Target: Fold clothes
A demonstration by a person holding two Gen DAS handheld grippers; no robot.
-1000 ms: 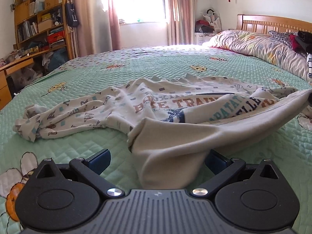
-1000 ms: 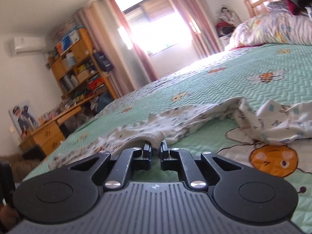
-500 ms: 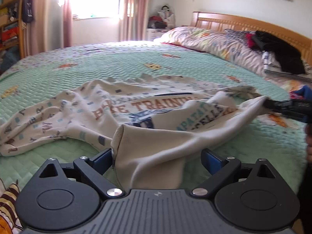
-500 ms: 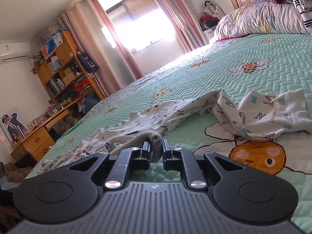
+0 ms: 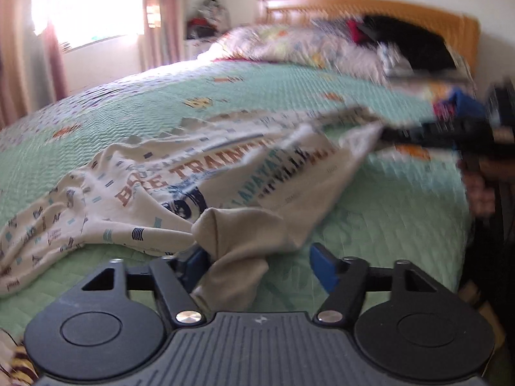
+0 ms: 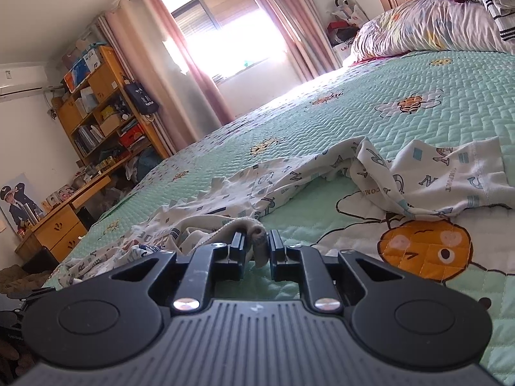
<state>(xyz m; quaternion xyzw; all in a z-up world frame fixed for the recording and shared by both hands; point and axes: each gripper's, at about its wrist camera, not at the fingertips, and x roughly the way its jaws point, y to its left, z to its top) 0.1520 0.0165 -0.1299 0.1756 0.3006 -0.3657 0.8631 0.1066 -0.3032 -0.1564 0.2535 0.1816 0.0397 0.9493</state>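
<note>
Since a second ago the left gripper (image 5: 257,265) has swung right, jaws just been closing around the cream printed cotton shirt's (image 5: 225,173) hem on the green quilted bedspread (image 5: 289,90), not pinching yet. Right gripper (image 6: 257,247) narrowly holds another hem bit, easing. Grab step; next, finish clamping.
</note>
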